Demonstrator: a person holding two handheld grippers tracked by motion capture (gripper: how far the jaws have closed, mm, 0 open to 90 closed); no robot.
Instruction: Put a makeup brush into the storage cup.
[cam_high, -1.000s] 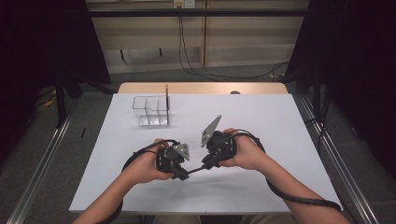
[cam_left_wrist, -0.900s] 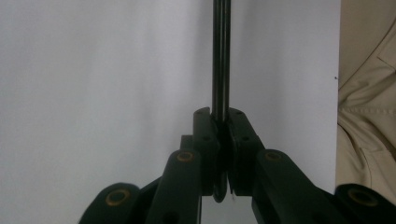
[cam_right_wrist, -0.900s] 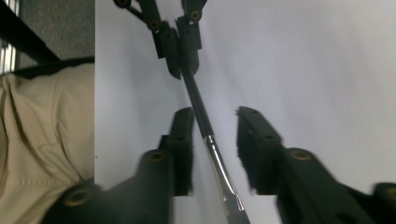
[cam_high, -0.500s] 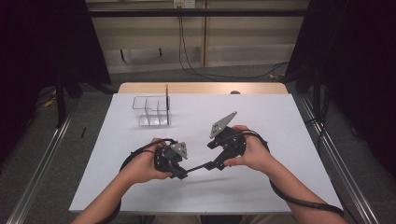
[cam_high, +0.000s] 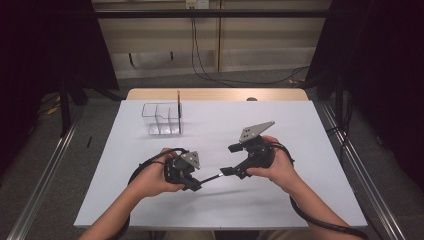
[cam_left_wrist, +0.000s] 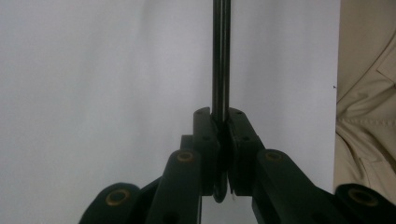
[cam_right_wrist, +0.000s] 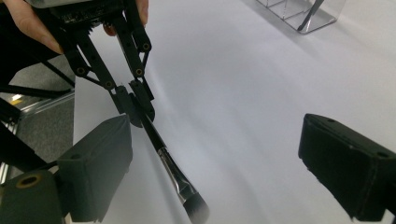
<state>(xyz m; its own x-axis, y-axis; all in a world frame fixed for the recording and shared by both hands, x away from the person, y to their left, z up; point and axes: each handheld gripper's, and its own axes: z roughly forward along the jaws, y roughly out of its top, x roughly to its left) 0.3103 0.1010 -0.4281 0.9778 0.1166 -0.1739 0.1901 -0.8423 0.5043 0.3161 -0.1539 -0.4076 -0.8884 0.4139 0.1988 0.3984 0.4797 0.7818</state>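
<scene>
Black brush (cam_right_wrist: 173, 175) in left hand-held gripper (cam_right_wrist: 135, 105)

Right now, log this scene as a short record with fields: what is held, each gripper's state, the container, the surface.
held item: makeup brush, dark handle, metal ferrule, bristle end toward the right gripper
left gripper: shut on the brush handle
right gripper: jaws have just been opening; they stand wide, brush head between them but untouched
container: clear organizer at the far left of the table, one dark slim item standing in it
surface: white table
</scene>
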